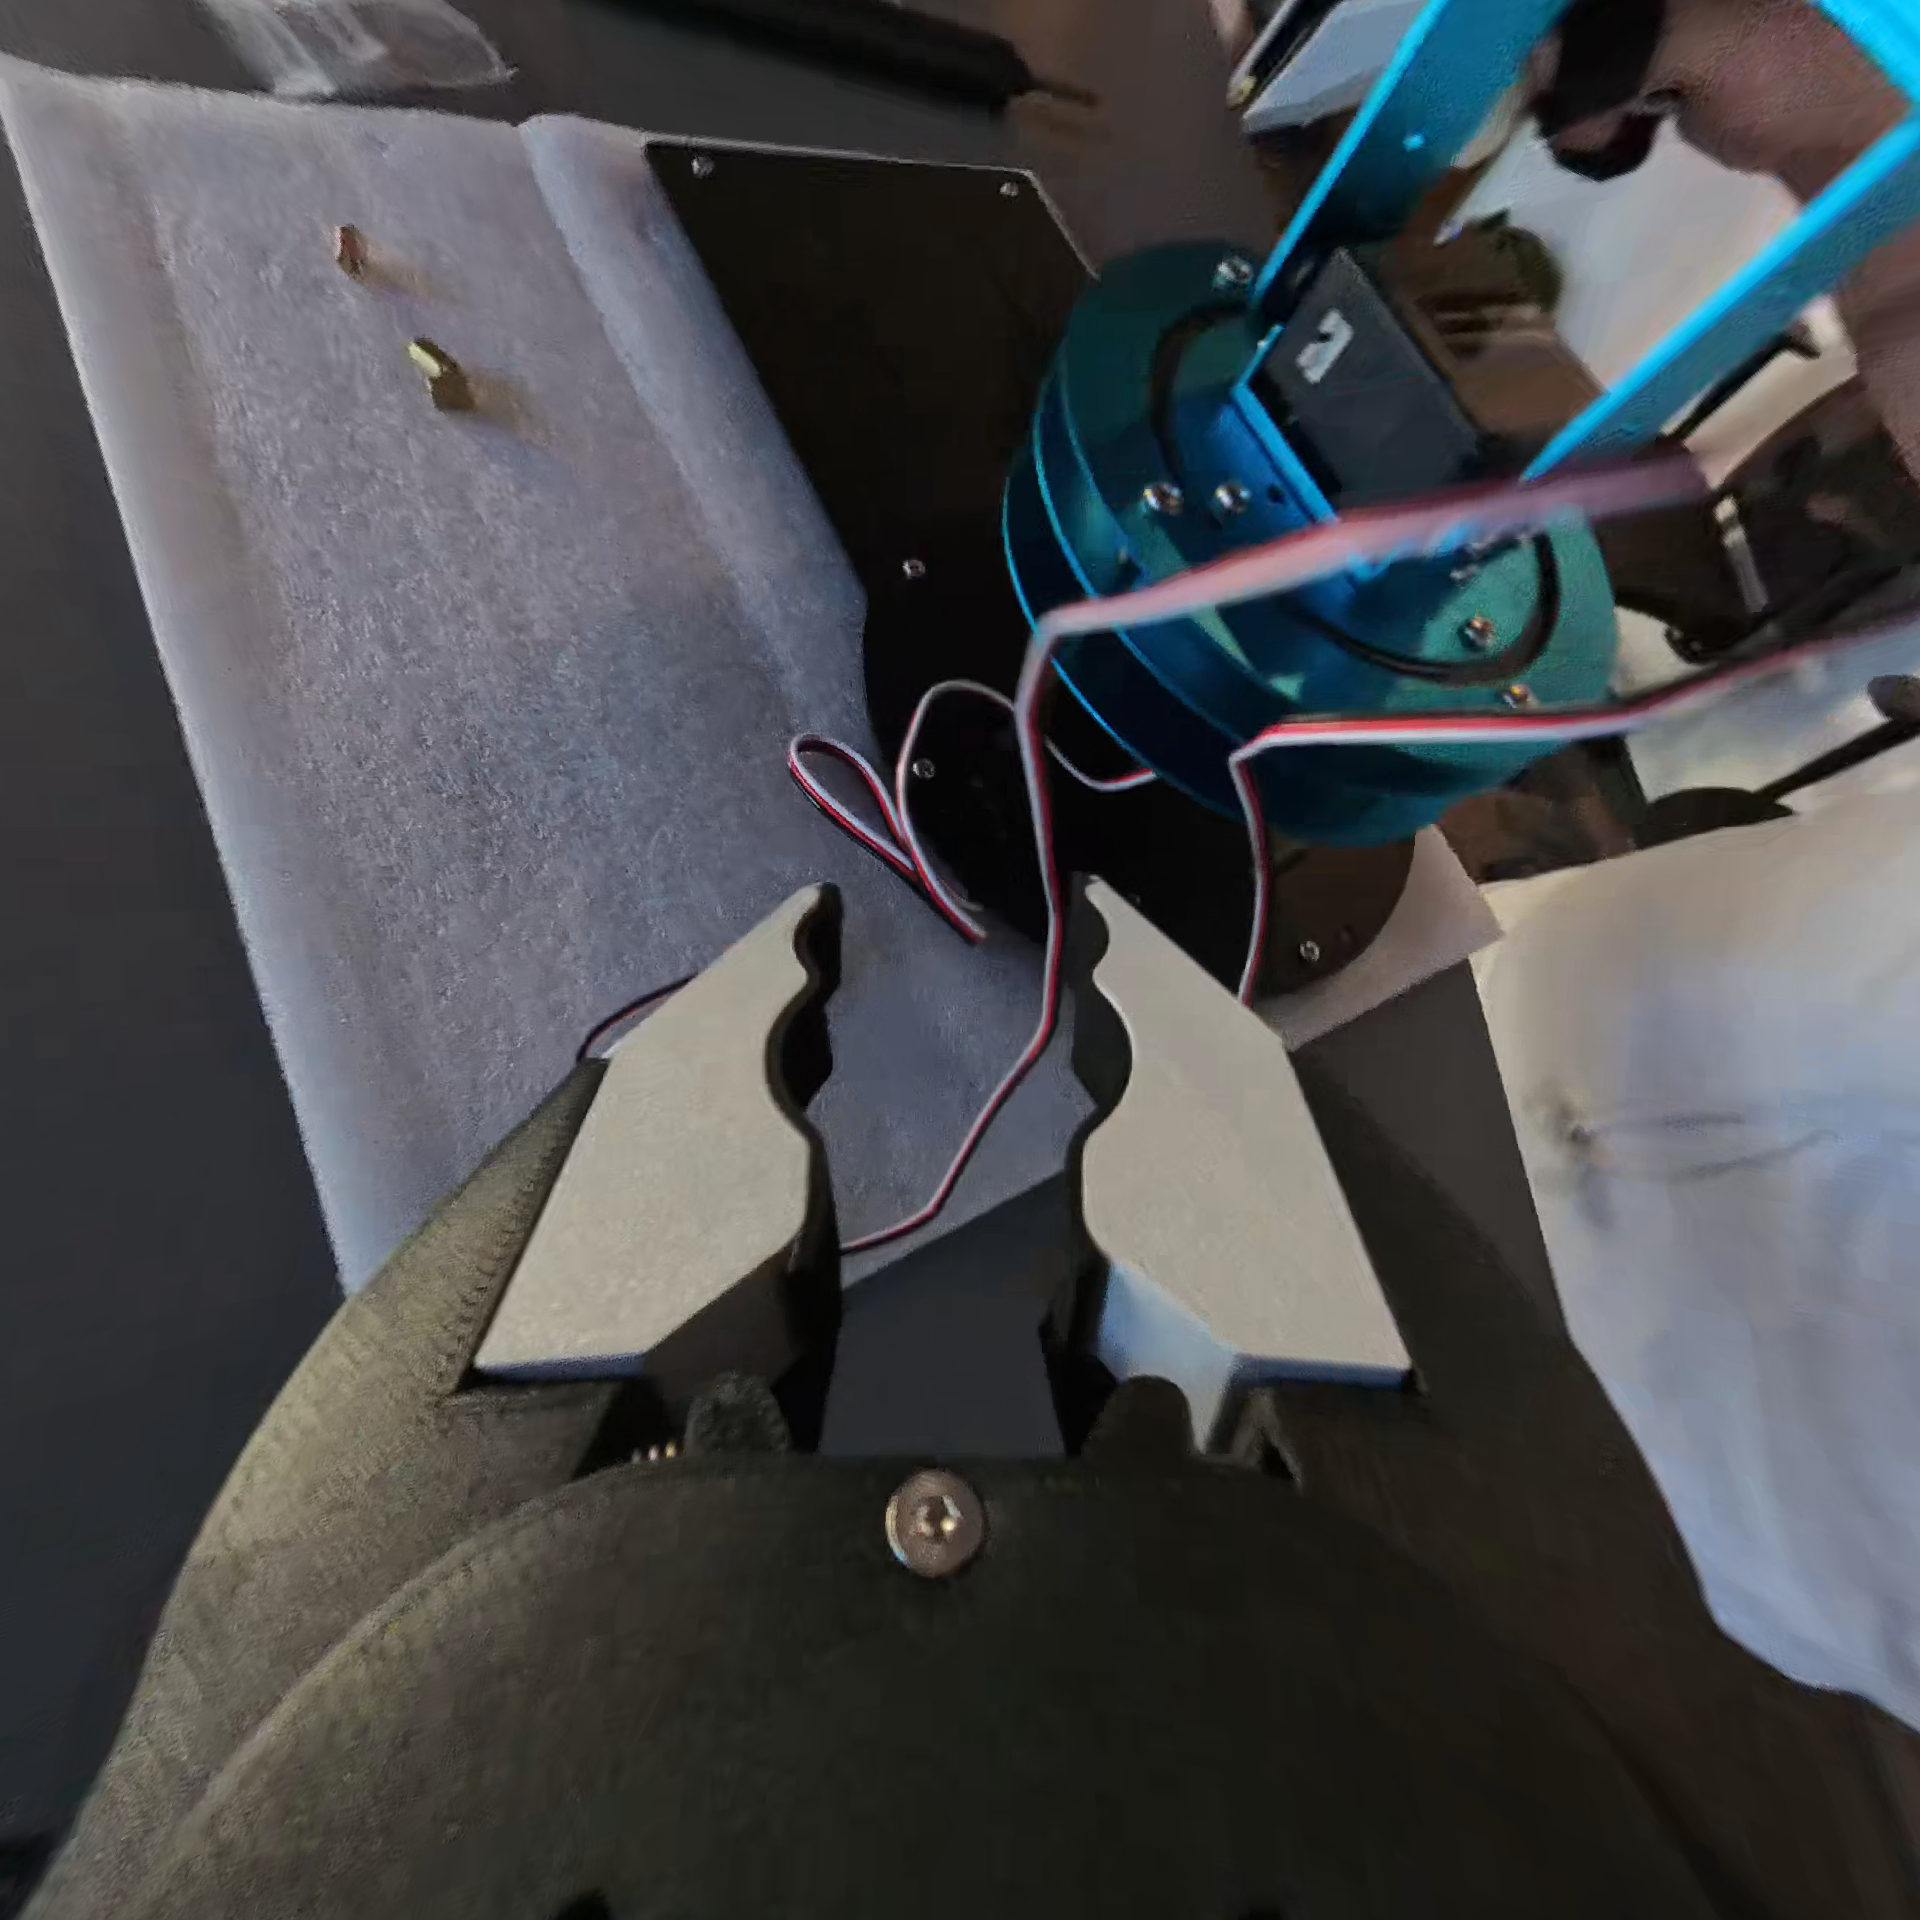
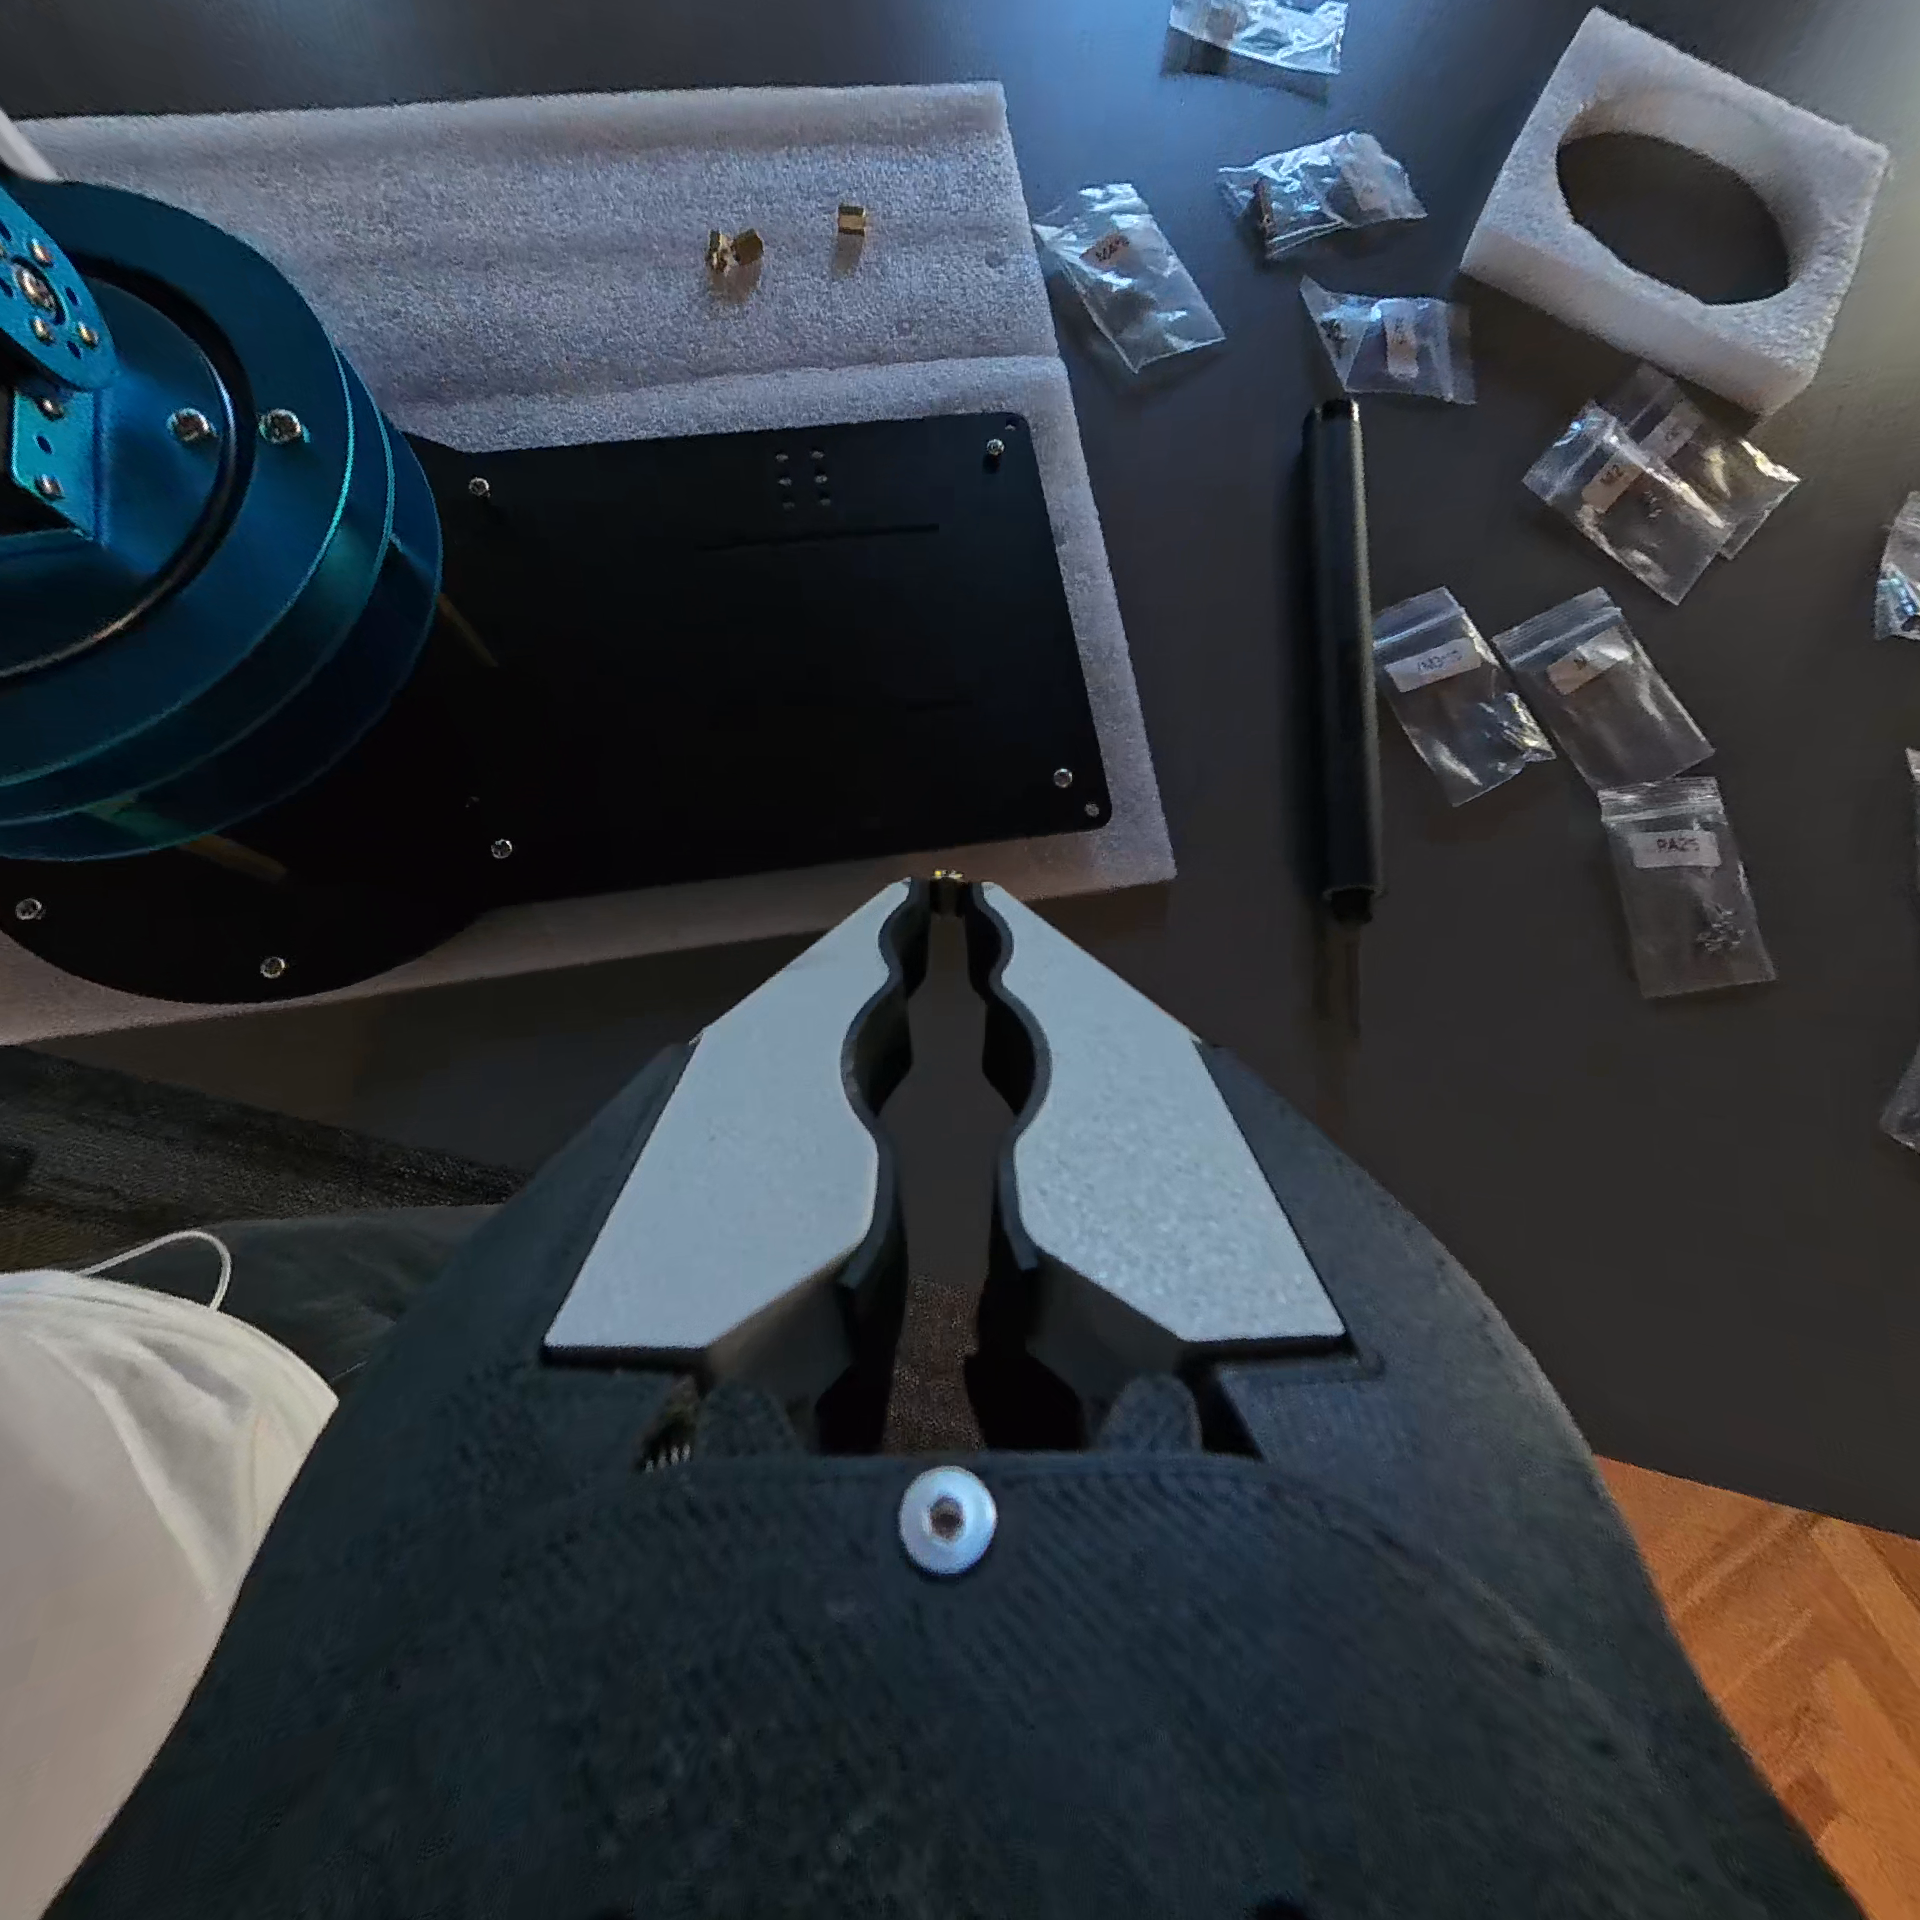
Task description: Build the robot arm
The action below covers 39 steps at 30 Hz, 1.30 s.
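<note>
The black base plate [image 2: 748,665] is taken as the landmark; it lies flat on a white foam sheet [image 2: 520,166], with a blue turntable assembly [image 2: 208,582] mounted at one end of it.

The right gripper [image 2: 943,896] is held just off the near edge of the plate, over the foam border. Its jaws are drawn nearly together and a small brass standoff [image 2: 943,891] is pinched at the very tips. The piece is judged light, rigid and smooth, so it could easily twist or slip out; it is gripped by its sides, with little of it seen. Two more brass standoffs [image 2: 736,252] are seen on the foam beyond the far edge of the plate.

The left gripper [image 1: 956,899] is held over the foam beside the plate, jaws spread and nothing clamped. A thin red, white and black servo lead [image 1: 1039,1039] hangs loosely between them, running up to the turntable; it is judged limp and easily snagged.

The foam is soft and textured, so small parts are cushioned and kept from rolling. Beyond the plate, on the dark matte tabletop [image 2: 1558,1143], a black screwdriver [image 2: 1340,665], small clear hardware bags [image 2: 1132,275] and a foam block with a round cutout [image 2: 1673,208] are laid out. Wooden flooring [image 2: 1766,1621] is seen past the table edge.
</note>
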Available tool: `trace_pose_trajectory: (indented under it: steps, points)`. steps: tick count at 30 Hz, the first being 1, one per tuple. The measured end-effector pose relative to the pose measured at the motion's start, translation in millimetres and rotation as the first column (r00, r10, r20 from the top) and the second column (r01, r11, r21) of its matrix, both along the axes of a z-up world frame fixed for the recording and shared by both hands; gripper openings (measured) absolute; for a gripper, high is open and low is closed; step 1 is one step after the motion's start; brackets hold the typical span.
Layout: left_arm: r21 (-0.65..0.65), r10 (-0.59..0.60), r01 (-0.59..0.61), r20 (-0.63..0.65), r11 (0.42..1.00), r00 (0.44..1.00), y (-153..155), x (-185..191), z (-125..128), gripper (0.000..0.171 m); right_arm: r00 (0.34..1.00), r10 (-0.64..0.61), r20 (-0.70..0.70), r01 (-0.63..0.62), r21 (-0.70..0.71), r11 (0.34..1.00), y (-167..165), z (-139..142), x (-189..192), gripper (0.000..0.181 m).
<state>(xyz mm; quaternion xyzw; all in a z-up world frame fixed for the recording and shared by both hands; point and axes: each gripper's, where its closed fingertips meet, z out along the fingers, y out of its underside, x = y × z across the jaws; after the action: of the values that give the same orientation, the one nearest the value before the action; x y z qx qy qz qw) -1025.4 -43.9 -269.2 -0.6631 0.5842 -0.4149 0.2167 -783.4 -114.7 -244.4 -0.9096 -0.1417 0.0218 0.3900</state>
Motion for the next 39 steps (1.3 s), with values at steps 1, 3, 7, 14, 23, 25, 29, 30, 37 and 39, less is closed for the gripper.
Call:
trace_pose_trajectory:
  steps: [1,3,7,14,23,25,29,30,37,39]
  points:
    - [0.002,0.023,-0.022,-0.028,1.000,0.999,0.6,3.7,-3.1,0.042,1.000,-0.002,-0.001,0.002,0.005,1.000,0.6,1.4,-0.5,0.005]
    - [0.047,0.067,-0.063,-0.081,0.997,0.994,3.0,9.4,-10.5,0.039,1.000,-0.007,0.005,0.007,0.013,1.000,0.2,3.5,-0.9,0.005]
    - [0.094,0.106,-0.092,-0.150,0.991,0.983,-0.7,17.9,-21.2,0.021,0.999,-0.021,0.027,0.021,0.019,1.000,-4.8,3.5,1.0,0.005]
    - [-0.033,0.171,-0.178,-0.148,0.984,0.974,2.2,9.8,-13.1,0.003,1.000,-0.001,-0.014,0.002,0.038,0.999,-7.1,-0.3,-4.1,0.005]
    - [-0.028,0.355,-0.366,-0.190,0.930,0.915,-31.5,-5.9,11.1,0.002,0.987,0.139,-0.075,-0.134,0.074,0.988,14.9,-6.3,-12.5,0.005]
    - [0.094,0.406,-0.395,-0.204,0.914,0.891,-24.1,-4.8,8.6,0.002,0.980,0.179,-0.086,-0.173,0.077,0.982,19.0,-7.7,-13.1,0.005]
    - [0.107,0.452,-0.440,-0.277,0.892,0.848,-21.4,-2.6,-1.9,0.003,0.961,0.256,-0.101,-0.248,0.084,0.965,24.1,-9.1,-12.3,0.005]
    - [0.058,0.451,-0.457,-0.307,0.888,0.838,-26.3,-3.2,-5.6,0.003,0.956,0.275,-0.105,-0.266,0.088,0.960,25.2,-9.3,-12.3,0.005]
    - [-0.042,0.604,-0.618,-0.171,0.785,0.778,-28.0,-22.0,15.8,0.030,0.916,0.384,-0.119,-0.375,0.089,0.923,32.5,-19.3,-9.8,0.005]
    - [-0.023,0.678,-0.684,-0.105,0.730,0.727,-30.5,-37.3,30.6,0.036,0.908,0.403,-0.119,-0.395,0.086,0.915,33.1,-21.9,-6.6,0.005]
